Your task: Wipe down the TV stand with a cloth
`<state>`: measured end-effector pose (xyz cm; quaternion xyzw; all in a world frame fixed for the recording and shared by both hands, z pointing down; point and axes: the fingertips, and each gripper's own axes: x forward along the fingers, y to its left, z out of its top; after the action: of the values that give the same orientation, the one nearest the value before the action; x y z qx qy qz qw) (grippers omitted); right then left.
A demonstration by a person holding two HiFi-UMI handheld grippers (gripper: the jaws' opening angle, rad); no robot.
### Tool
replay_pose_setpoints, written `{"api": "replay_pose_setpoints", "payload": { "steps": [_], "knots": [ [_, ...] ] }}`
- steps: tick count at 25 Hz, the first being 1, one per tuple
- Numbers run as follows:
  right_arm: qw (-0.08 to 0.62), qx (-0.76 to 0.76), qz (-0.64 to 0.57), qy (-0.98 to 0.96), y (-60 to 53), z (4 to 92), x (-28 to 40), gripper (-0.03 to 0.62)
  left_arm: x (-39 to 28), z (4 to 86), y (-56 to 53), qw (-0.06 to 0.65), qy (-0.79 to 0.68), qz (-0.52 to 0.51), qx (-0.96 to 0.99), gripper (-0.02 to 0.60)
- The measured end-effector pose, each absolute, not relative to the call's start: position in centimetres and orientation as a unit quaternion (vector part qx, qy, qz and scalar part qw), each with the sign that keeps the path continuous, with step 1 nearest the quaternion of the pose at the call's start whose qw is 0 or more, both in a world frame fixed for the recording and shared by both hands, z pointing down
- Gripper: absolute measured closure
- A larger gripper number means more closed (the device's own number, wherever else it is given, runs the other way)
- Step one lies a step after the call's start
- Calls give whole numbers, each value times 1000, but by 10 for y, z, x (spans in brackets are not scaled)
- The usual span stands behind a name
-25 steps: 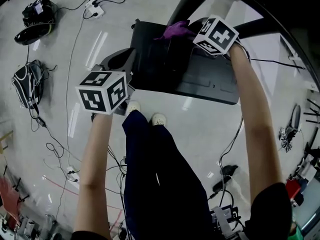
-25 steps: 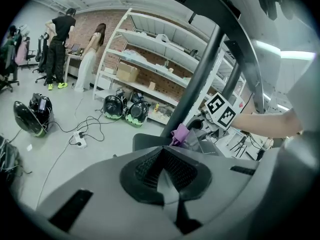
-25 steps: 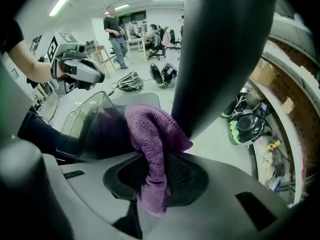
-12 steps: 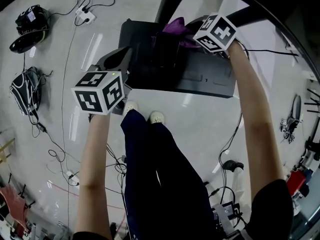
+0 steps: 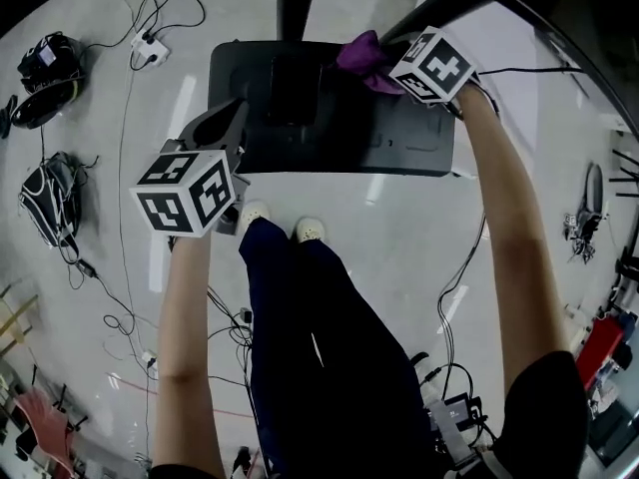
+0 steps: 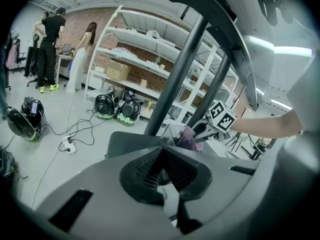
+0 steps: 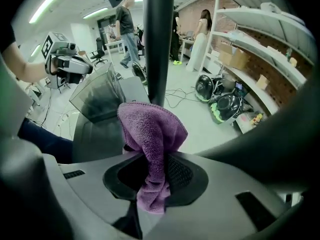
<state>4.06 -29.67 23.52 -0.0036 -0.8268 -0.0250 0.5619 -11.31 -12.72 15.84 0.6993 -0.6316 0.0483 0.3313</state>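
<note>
Your right gripper (image 7: 152,160) pinched the purple cloth (image 7: 150,126) by its middle. The wad sat bunched at the upper centre of the head view, over the rear of the TV stand base (image 5: 399,146) and just beside its pole (image 7: 159,44). Your left gripper (image 6: 161,156) had its jaws pressed together on nothing, near the base's left edge. The risk, as I judged it, was that the loose wad could catch on the pole and drag out of the pinch. Or only a fold might touch the plate, leaving most of it unwiped.
</note>
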Motion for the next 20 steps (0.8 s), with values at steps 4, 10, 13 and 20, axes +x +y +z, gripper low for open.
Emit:
{"api": "replay_pose_setpoints", "payload": {
  "steps": [4, 10, 13, 20],
  "knots": [
    [572, 15, -22, -820, -308, 238, 67, 491, -99, 156, -133, 333, -623, 47, 707, 575],
    [583, 54, -6, -811, -327, 242, 113, 491, -73, 144, -150, 326, -601, 50, 728, 575],
    [578, 77, 7, -812, -333, 243, 135, 491, -61, 139, -157, 320, -593, 53, 737, 575],
    [584, 161, 2, -796, -355, 242, 177, 491, -38, 137, -167, 319, -574, 58, 752, 575]
  ]
}}
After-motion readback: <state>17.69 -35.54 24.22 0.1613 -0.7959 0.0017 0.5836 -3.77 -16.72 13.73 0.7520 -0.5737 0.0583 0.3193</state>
